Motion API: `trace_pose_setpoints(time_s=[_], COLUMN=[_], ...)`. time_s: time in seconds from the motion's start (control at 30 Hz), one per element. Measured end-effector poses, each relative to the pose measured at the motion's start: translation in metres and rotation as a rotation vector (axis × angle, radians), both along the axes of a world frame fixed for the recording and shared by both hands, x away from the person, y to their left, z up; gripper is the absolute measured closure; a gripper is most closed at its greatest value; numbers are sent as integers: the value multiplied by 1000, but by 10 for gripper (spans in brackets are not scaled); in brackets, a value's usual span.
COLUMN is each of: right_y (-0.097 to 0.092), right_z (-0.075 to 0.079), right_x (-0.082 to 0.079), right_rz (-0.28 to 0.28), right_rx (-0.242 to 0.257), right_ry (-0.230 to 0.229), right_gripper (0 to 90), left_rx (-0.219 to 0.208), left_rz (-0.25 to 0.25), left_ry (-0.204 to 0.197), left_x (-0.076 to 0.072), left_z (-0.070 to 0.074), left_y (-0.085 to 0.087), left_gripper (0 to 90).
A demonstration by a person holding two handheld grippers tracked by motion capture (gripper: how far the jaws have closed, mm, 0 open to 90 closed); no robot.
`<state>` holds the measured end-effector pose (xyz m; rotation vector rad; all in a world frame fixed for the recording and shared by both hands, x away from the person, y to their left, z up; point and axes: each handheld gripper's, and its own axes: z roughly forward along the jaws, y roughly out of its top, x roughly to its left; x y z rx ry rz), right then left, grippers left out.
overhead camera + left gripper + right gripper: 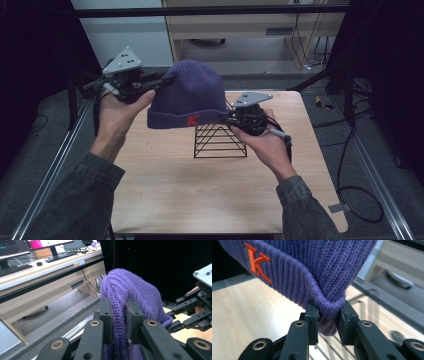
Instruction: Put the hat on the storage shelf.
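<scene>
The purple knit beanie (187, 95) hides the top of the black wire rack (220, 142) standing behind and below it on the counter (200, 190), so only the rack's lower rungs are plain. In the high view the fingers of both grippers are buried in the wool and hard to make out. In the left gripper view the beanie runs out of the bottom of the picture, and in the right gripper view its crown is cut off at the top.

The beanie hangs in the air above the counter, stretched between the two hands. It is ribbed, with a folded cuff carrying an orange letter K (193, 120). The left gripper (161, 82) pinches a fold of the crown, its fingers (106, 315) clamped on the knit. The right gripper (226, 118) grips the cuff's edge, its fingers (312, 317) squeezing the doubled rim.
</scene>
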<state>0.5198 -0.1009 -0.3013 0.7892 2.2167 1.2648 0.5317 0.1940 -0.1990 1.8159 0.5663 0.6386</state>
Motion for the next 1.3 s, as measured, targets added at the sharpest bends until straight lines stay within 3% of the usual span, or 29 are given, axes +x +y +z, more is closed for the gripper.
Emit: trace_pose_setpoints(time_s=[0.17, 0.37, 0.5, 0.77, 0.87, 1.1, 1.2, 1.3], right_y=[-24, -39, -43, -45, -45, -52, -54, -56], right_z=[-2, -10, -11, -16, -18, -29, -31, -33], right_x=[8, 16, 19, 26, 26, 26, 26, 27], right_rz=[-63, -98, -112, -137, -132, -142, -140, -136], right_rx=[-13, -42, -44, -62, -80, -67, -82, -102], right_ry=[0, 3, -10, -3, 8, 50, 62, 75], right_gripper=[724, 722, 722, 721, 719, 719, 718, 715], left_rx=[28, 43, 4, 26, 30, 41, 75, 68], left_rz=[-4, -2, -7, 10, 12, 5, 6, 12], left_ry=[7, 5, 16, 19, 27, 39, 33, 42], left_x=[19, 35, 42, 52, 55, 58, 58, 61], left_z=[-5, -15, -19, -24, -31, -39, -42, -48], left_y=[-26, -47, -51, -58, -60, -68, -72, -74], left_gripper=[777, 777, 778, 778, 778, 777, 777, 776])
